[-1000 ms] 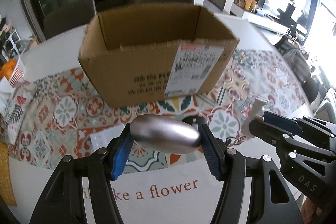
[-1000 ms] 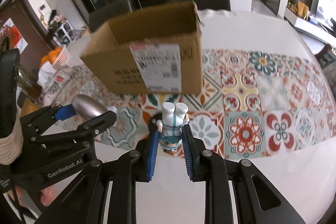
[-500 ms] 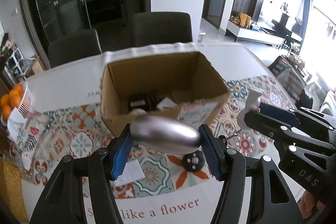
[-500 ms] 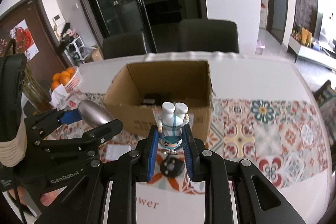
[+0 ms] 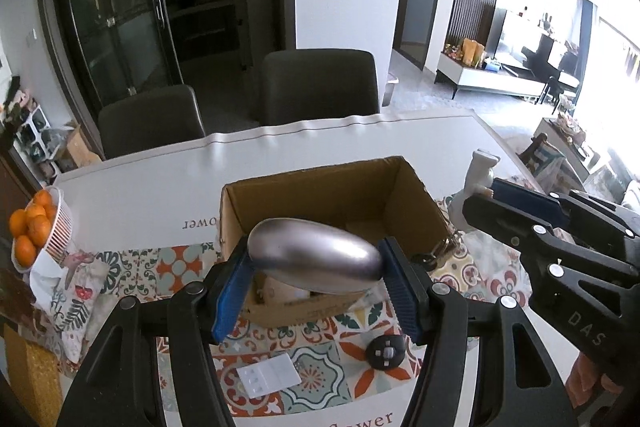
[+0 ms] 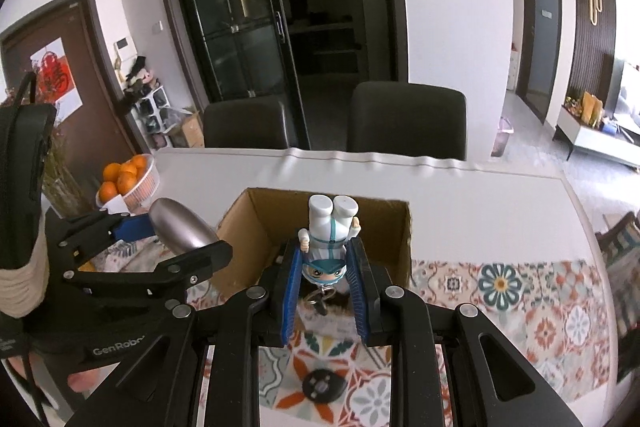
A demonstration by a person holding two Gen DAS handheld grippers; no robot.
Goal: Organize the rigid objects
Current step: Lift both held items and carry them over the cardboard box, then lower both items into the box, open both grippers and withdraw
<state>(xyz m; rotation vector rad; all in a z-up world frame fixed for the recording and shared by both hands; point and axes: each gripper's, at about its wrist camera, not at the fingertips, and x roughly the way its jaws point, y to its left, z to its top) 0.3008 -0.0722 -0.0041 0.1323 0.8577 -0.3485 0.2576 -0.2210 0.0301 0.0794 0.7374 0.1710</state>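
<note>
My left gripper [image 5: 316, 267] is shut on a smooth silver oval object [image 5: 316, 261] and holds it above the near wall of an open cardboard box [image 5: 312, 187]. My right gripper [image 6: 326, 273] is shut on a small white-and-teal figurine [image 6: 330, 239], held upside down with its keyring hanging, over the box's near side [image 6: 248, 223]. The silver object also shows in the right wrist view [image 6: 180, 229]; the figurine shows in the left wrist view [image 5: 478, 175]. Some items lie inside the box, mostly hidden.
A round black remote [image 5: 385, 353] and a white card [image 5: 268, 379] lie on the patterned table runner [image 5: 180, 263] in front of the box. A basket of oranges [image 5: 34, 227] stands at the far left. Two dark chairs [image 5: 320, 87] stand behind the table.
Both grippers have risen and tilted upward with their objects. The box has dropped lower in view, and I look down into it from above.
</note>
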